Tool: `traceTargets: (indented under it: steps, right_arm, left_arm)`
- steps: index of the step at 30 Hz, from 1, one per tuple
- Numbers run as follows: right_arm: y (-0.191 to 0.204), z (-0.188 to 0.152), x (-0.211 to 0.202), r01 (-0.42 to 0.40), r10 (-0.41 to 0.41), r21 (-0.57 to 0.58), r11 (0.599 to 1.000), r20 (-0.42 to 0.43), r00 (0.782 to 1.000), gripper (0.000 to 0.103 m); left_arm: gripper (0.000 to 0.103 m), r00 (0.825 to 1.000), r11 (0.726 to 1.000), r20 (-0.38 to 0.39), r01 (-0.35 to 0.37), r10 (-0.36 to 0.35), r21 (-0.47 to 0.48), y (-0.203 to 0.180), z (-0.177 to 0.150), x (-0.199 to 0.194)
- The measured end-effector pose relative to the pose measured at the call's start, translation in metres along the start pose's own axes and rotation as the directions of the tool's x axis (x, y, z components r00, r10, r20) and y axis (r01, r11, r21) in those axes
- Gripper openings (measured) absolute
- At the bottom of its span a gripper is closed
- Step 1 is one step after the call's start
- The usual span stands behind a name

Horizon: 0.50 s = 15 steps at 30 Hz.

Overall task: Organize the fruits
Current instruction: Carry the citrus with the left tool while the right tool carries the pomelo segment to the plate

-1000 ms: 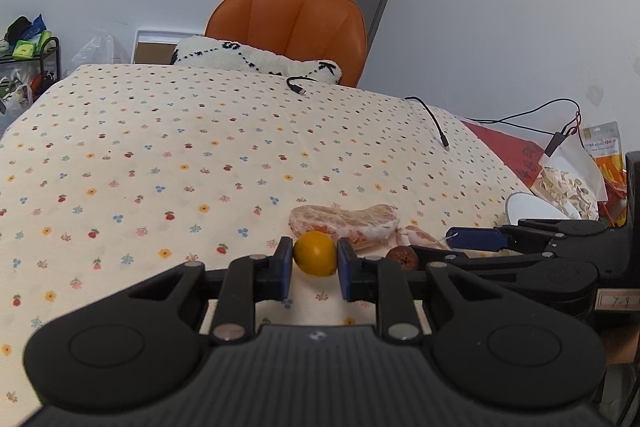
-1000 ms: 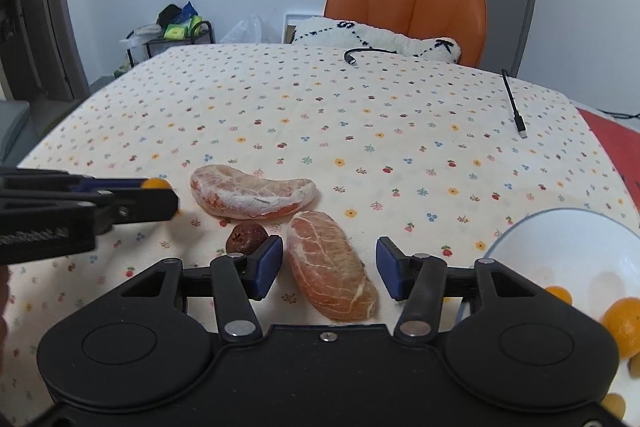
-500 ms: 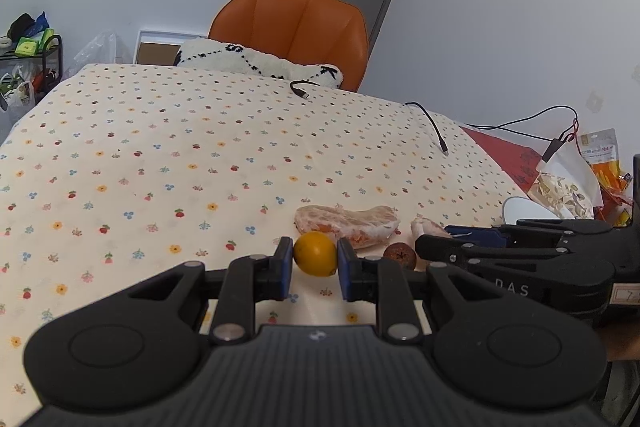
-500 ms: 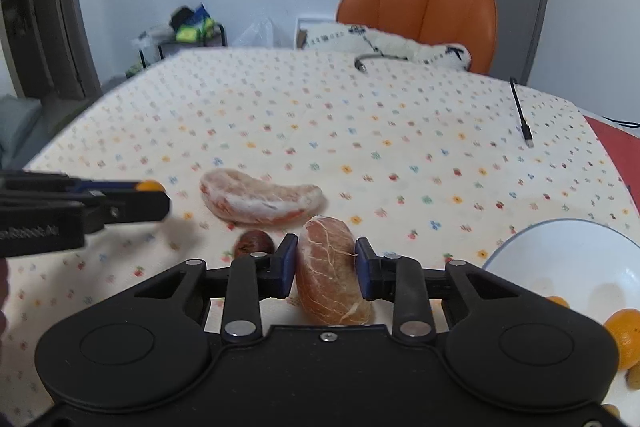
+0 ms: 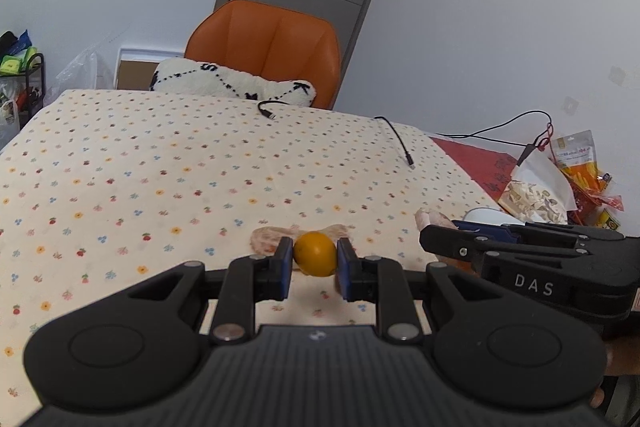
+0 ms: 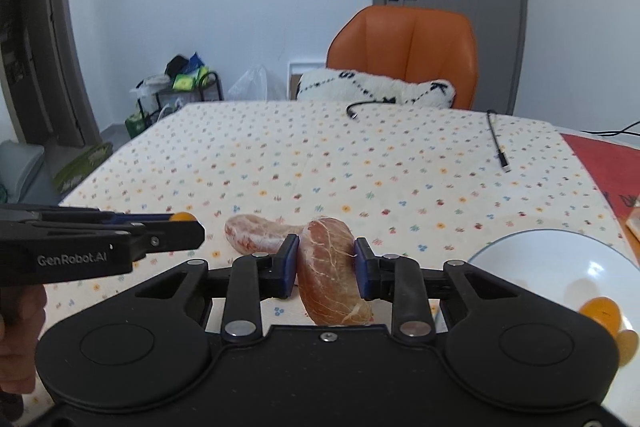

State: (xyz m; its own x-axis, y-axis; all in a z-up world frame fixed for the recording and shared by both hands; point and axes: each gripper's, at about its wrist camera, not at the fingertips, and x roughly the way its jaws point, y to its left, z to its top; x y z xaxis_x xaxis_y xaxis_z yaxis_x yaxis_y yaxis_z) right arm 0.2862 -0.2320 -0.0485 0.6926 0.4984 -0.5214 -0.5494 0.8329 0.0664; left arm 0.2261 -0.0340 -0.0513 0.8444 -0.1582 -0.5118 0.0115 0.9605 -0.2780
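- Right wrist view, centre of frame: the peeled pink-orange pomelo segment (image 6: pixel 332 267) sits clamped between the blue pads of the right gripper (image 6: pixel 326 265), gripped across its middle, its near end hanging below the pads.
- A second peeled pomelo segment (image 6: pixel 256 233) lies on the flower-print tablecloth (image 6: pixel 360 155) just behind and left of the held one.
- Left wrist view, lower centre: the small round orange fruit (image 5: pixel 316 253) is pinched tight in the left gripper (image 5: pixel 314 259), pads pressing on both its sides.
- The white round bowl (image 6: pixel 540 267) waits at the lower right of the right wrist view, already holding at least two orange fruits; that looks like the likely drop-off for both loads.
- Risk: the segment is soft and held only at its waist, so a quick swing could let it sag and slip, or the squeeze could tear the membrane.
- Risk: the grippers are close together; both heading for the bowl at once could knock them together.
- Only the right wrist view shows the inside of the bowl; the left wrist view catches just a sliver of rim at mid right, but adds snack packets at the right edge.
- The person's hand (image 6: pixel 18 339) appears at the lower left of the right wrist view.
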Motion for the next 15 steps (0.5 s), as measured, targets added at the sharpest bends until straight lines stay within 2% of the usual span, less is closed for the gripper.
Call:
traceTargets:
  steps: [15]
  right_arm:
    - [-0.041,-0.011,-0.048,0.085,-0.091,0.099,0.991,0.064,0.994,0.026]
  left_arm:
    - [0.022,0.997,0.995,0.006,0.077,-0.077,0.068,-0.048,0.004,0.005]
